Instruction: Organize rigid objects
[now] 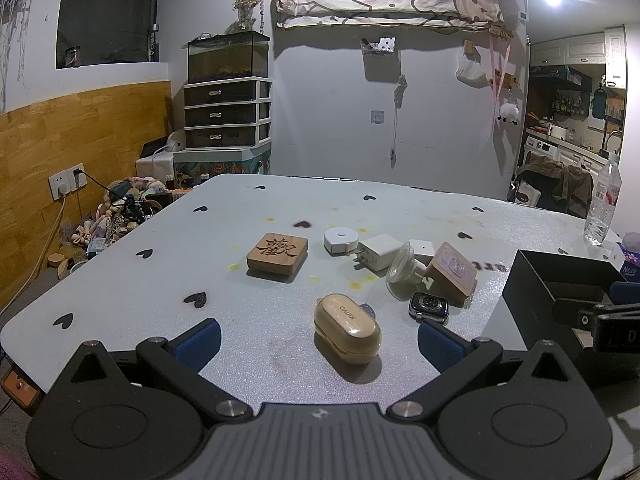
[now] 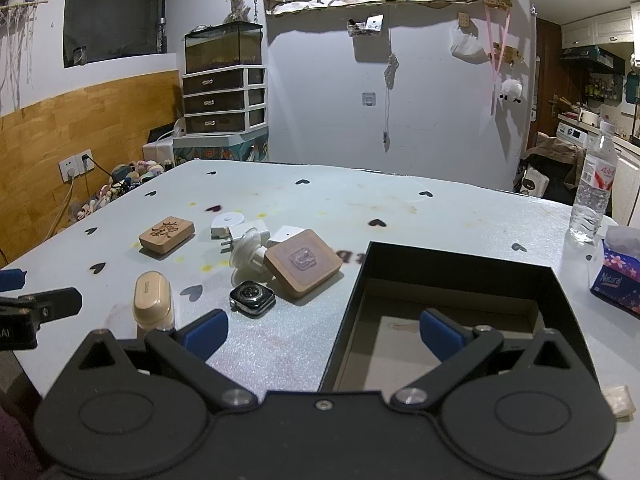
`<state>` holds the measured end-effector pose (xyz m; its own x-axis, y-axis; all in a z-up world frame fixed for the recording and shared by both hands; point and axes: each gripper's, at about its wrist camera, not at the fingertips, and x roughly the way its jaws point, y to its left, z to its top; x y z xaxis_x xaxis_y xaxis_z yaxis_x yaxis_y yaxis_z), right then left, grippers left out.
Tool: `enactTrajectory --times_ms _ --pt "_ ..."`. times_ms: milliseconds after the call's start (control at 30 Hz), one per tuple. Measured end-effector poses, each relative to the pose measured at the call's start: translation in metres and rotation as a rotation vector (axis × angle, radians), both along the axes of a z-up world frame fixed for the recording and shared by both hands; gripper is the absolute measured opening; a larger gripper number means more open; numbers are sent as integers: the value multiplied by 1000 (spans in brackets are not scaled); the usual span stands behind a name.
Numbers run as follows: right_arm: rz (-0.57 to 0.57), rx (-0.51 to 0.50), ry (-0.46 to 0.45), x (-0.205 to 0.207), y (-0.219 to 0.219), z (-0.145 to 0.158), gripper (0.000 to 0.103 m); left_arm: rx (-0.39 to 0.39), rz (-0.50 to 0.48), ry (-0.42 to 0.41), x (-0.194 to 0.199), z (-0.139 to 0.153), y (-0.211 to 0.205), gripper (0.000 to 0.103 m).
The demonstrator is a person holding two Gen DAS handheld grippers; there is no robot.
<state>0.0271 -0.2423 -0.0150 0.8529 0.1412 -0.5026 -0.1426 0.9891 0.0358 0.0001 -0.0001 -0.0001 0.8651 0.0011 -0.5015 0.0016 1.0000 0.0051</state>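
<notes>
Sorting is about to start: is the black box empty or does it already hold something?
Empty, as far as visible: the black box is open-topped and the right wrist view shows only bare floor; the near corner is hidden by the right gripper.

My left claw (image 1: 319, 342) is spread wide, and the earbud case (image 1: 346, 329) lies alone in the gap, bare table (image 1: 160, 280) on both sides. Beyond it the watch (image 1: 429, 306), funnel (image 1: 401, 271), charger (image 1: 378, 252) and tilted wood block (image 1: 454, 272) crowd together, touching. My right claw (image 2: 324, 334) straddles the near wall of the box (image 2: 460, 258), 1 finger inside.
</notes>
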Motion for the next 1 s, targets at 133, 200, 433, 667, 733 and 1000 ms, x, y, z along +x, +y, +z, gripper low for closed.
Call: enactTrajectory --times_ms 133,200,433,667,733,1000 --pt "0 0 0 0 1 3 103 0 0 0 0 0 0 103" --pt "1 -1 -1 -1 2 5 103 0 0 -1 0 0 0 103" --pt "-22 1 -10 -2 -6 1 103 -2 5 -1 0 0 0 103" --pt "-111 -8 -30 -4 -33 7 103 -11 10 3 4 1 0 103" --pt "-144 -16 -37 -6 -42 9 103 -12 8 2 4 -2 -1 103" --pt "-303 -27 -34 -15 -96 10 103 -30 7 21 12 -8 -7 103"
